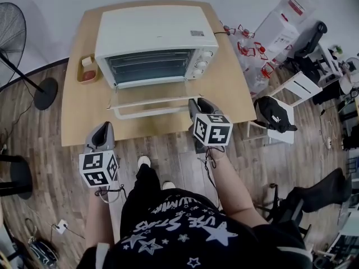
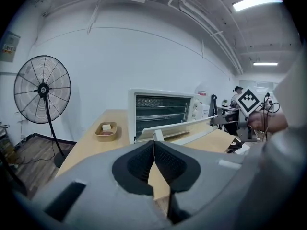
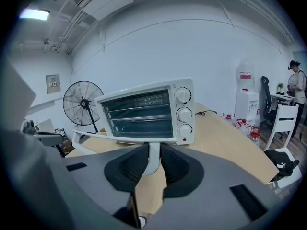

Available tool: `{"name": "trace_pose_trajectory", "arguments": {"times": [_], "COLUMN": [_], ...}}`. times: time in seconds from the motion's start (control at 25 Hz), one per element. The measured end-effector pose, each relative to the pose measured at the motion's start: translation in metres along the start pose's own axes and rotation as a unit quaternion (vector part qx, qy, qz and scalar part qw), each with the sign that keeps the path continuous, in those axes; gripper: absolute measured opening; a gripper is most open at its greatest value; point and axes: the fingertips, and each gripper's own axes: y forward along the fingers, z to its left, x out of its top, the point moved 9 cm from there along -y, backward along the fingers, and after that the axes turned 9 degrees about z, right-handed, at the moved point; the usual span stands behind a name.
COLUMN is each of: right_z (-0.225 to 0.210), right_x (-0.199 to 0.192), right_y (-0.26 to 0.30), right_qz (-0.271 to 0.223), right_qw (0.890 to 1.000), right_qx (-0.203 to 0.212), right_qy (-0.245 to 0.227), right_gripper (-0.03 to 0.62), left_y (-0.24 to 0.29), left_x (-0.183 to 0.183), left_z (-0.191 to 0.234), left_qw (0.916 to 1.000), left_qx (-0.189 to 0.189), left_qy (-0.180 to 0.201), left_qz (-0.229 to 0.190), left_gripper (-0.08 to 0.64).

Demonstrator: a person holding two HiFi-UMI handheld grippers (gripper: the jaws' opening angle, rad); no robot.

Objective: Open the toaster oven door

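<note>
A white toaster oven (image 1: 151, 38) stands at the back of the wooden table (image 1: 78, 116), its glass door (image 1: 148, 97) swung down nearly flat toward me. The white handle bar (image 1: 151, 112) runs along the door's front edge. My right gripper (image 1: 201, 106) is at the handle's right end; in the right gripper view the handle's white post (image 3: 153, 159) sits pinched between the black pads. My left gripper (image 1: 102, 134) hangs just off the table's front edge at the left, its jaws shut together with nothing in them (image 2: 154, 152).
A small wooden tray (image 1: 87, 70) with small items sits left of the oven. A standing fan (image 1: 11, 38) is on the floor at the left. A white chair with a black bag (image 1: 276, 116) and several water bottles (image 1: 252, 55) stand to the right.
</note>
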Motion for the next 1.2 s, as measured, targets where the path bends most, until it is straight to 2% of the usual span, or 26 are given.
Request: {"name": "trace_pose_trajectory", "arguments": {"times": [0.32, 1.2], "right_z": [0.001, -0.003], "right_x": [-0.027, -0.091], "right_y": [0.001, 0.013], "right_qz": [-0.026, 0.011], "right_qw": [0.999, 1.0], "right_qx": [-0.007, -0.018], "right_qy": [-0.019, -0.017], "right_gripper": [0.083, 0.071], "left_y": [-0.005, -0.012], "left_x": [-0.014, -0.048], "left_z": [-0.005, -0.018], "left_qw": [0.9999, 0.9988], "left_qx": [0.006, 0.012], "left_qy": [-0.003, 0.004], "left_qz": [0.009, 0.047], "left_gripper": [0.02, 0.02]}}
